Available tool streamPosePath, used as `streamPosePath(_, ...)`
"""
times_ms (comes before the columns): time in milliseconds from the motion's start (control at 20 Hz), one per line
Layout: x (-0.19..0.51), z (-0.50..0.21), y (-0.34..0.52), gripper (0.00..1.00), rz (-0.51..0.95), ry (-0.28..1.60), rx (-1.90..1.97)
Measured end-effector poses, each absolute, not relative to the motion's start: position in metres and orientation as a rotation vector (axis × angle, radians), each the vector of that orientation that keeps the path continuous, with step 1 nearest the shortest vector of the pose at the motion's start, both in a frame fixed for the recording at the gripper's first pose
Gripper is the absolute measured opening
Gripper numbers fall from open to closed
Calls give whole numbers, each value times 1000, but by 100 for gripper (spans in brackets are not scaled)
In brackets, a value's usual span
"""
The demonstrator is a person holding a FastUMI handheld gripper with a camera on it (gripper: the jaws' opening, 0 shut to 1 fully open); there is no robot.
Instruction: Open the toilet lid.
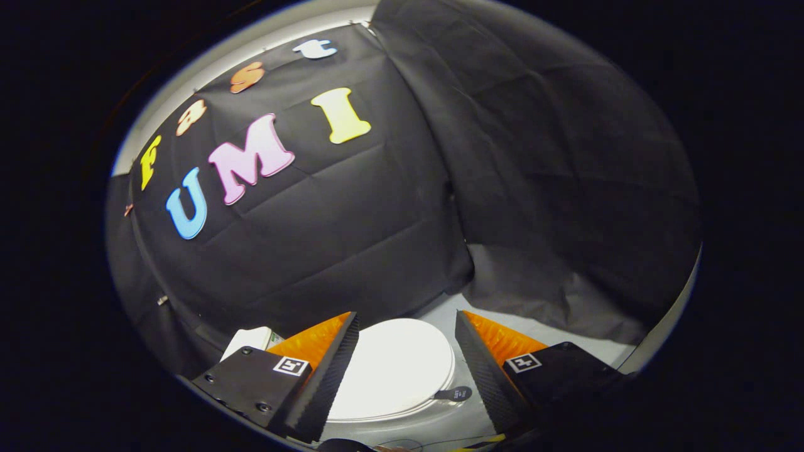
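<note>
Toilet lid [396, 367] is down, flat on the bowl; nothing lifted yet. Task not started as far as the frame shows. All of it remains: reach the lid's edge, catch it, swing it up toward the back.

Gripper [407, 329] hangs above the toilet, fingers spread wide, nothing between them but air. The lid sits in the gap between the two fingers and below them, well apart from both; no contact. Left finger at about 9 o'clock of the lid, right finger at about 3 o'clock.

A small dark tab [453, 394] sticks out at the lid's rim, roughly 4 o'clock from the lid's centre, just inside the right finger. My guess is that this is the grab point for lifting, though its make is too small to tell.

Toilet body [433, 422] shows as a pale rim under the lid, toward 6 o'clock. With the lid closed, the bowl's contents cannot be seen.

A white object [251, 339], maybe a tank or box, peeks out past the left finger at 10 o'clock of the lid; partly hidden, cannot say what it is or whether it holds anything.

Black cloth wall [377, 238] behind, pale floor [534, 329] at 1 o'clock beyond the lid.
</note>
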State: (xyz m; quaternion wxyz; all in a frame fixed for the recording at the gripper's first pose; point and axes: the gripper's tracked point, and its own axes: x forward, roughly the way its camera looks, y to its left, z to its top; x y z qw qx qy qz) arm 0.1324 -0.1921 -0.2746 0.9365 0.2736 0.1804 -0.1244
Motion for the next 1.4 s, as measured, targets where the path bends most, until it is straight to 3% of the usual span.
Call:
streamPosePath(700,108,-495,-222,97,-411,747,954)
streamPosePath(1150,112,-555,-183,97,-336,896,1086)
streamPosePath(1300,116,-563,-177,91,-327,903,1108)
streamPosePath(1400,121,-565,-172,75,-310,905,1127)
